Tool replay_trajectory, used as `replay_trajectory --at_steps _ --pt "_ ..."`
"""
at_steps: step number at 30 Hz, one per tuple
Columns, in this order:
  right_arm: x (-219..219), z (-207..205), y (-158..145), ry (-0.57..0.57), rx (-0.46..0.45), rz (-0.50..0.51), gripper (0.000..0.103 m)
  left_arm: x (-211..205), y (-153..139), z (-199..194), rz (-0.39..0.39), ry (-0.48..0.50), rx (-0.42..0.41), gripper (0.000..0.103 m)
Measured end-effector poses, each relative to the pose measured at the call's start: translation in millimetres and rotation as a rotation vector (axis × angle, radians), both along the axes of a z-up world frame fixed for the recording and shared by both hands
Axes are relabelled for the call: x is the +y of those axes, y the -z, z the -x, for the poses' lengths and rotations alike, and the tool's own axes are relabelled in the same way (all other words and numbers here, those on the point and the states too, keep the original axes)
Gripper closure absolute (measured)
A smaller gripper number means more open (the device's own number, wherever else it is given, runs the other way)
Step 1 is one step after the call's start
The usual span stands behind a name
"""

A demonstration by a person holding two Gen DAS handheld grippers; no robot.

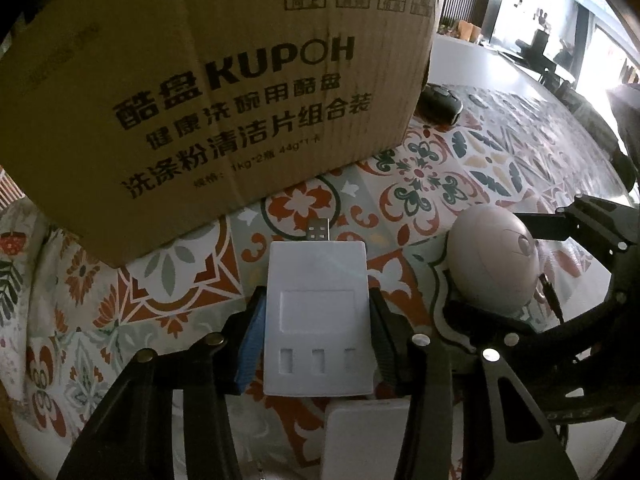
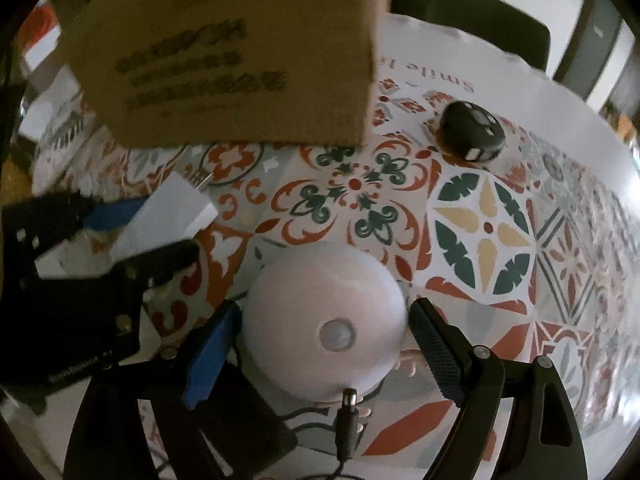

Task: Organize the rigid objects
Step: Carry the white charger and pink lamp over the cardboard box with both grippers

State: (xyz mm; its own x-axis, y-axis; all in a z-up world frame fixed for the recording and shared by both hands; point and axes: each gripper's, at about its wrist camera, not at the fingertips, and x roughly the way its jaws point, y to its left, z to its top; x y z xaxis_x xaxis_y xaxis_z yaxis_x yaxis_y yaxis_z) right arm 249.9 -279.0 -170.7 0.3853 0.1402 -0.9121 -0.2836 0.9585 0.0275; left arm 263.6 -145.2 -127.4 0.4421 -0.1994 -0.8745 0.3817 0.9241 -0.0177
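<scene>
A flat white USB device (image 1: 318,312), its metal plug pointing away, sits between the blue and black pads of my left gripper (image 1: 316,296), which press on its two sides. The right wrist view shows the same left gripper (image 2: 168,226) holding that device (image 2: 172,212) at the left. A round white dome with a small sensor eye (image 2: 324,308) rests on the patterned tablecloth (image 2: 484,228). My right gripper (image 2: 324,304) straddles the dome, its jaws wide and a thin gap showing at the black pad. In the left wrist view the dome (image 1: 492,256) lies to the right.
A large printed cardboard box (image 1: 200,100) stands close behind both grippers, also visible from the right (image 2: 240,60). A black oval gadget (image 2: 472,132) lies beyond the box corner. A black cable plug (image 2: 348,404) lies by the dome, and a white flat piece (image 1: 368,436) lies under the left gripper.
</scene>
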Motion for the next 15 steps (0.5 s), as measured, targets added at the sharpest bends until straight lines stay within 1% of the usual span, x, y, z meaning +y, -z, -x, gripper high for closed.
replay_trajectory --at_steps 3,4,5,10,15 --pt "1.6 3.2 0.4 0.009 -0.019 -0.004 0.017 4.1 -1.2 1.5 0.004 -0.004 0.004 0.056" --pt "2.1 3.9 0.3 0.014 -0.027 0.001 0.021 5.9 -1.5 2.5 0.005 -0.004 0.005 0.056" --pt "2.5 4.7 -0.3 0.017 -0.037 0.000 0.028 6.3 -1.6 2.6 0.006 -0.004 0.006 0.056" --pt "1.2 8.1 -3.7 0.035 -0.050 -0.013 0.028 7.3 -3.7 4.2 0.011 -0.007 0.008 0.056" --pt "-7.2 18.1 -12.3 0.055 -0.072 -0.032 0.028 12.1 -12.7 7.4 0.022 -0.019 -0.017 0.056"
